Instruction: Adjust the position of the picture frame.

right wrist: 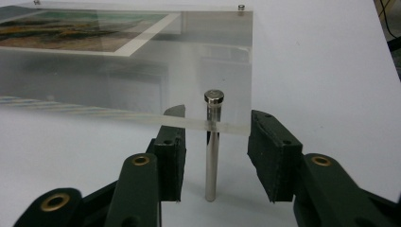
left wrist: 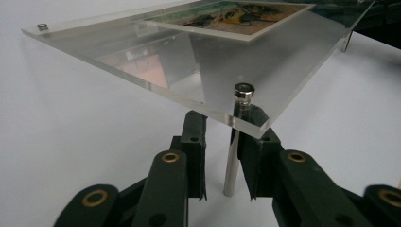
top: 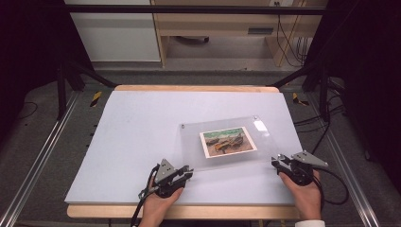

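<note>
A clear acrylic photo frame [top: 189, 146] stands on short metal legs on the white table mat [top: 137, 142], with a landscape picture [top: 228, 141] inside. At its near left corner my left gripper [top: 187, 173] is level with the mat. Its jaws straddle the metal corner leg [left wrist: 231, 165]; the right pad is close against the leg and the left pad stands off it. My right gripper [top: 277, 161] is at the near right corner, open, with that corner's leg [right wrist: 212, 161] between its pads [right wrist: 172, 156] and gaps on both sides.
The mat covers a wooden table whose front edge [top: 189, 212] runs just below the person's hands. Black frame bars [top: 71, 75] and cables [top: 331, 123] flank the table. A wooden cabinet [top: 213, 28] stands beyond the far edge.
</note>
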Demonstrator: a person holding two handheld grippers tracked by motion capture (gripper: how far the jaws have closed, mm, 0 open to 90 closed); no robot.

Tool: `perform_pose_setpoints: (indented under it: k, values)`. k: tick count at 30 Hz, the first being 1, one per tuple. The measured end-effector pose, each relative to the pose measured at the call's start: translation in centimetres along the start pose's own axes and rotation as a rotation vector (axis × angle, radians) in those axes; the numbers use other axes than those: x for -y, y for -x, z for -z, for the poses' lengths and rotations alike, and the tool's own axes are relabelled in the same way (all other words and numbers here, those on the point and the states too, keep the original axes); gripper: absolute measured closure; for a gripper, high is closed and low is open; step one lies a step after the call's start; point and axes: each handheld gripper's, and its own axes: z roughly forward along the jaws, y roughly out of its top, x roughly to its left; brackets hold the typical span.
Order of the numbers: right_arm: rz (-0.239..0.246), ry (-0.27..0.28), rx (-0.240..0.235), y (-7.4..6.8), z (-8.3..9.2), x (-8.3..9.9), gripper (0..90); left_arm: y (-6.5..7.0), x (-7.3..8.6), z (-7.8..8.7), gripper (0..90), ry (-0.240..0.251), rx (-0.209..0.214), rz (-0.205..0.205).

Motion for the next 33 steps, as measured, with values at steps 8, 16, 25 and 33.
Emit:
perform_pose_setpoints:
  k: [8, 16, 25, 33]
  values:
    - [-0.003, 0.013, -0.042, 0.5, -0.6, 0.0, 73.3, 0.3, -0.1, -0.2, 82.6, 0.030, 0.014, -0.006]
    - [0.027, 0.026, -0.064, 0.5, -1.2, -0.1, 82.0, 0.2, -0.4, -0.3, 83.4, 0.026, 0.016, 0.006]
    - [0.008, 0.022, -0.076, 0.4, -1.5, -0.3, 77.5, 0.1, -1.0, -0.8, 81.3, -0.018, 0.041, 0.020]
    - [-0.017, 0.047, -0.077, 0.5, -1.2, -0.8, 84.3, -0.3, -1.8, -0.4, 83.6, -0.013, 0.049, 0.033]
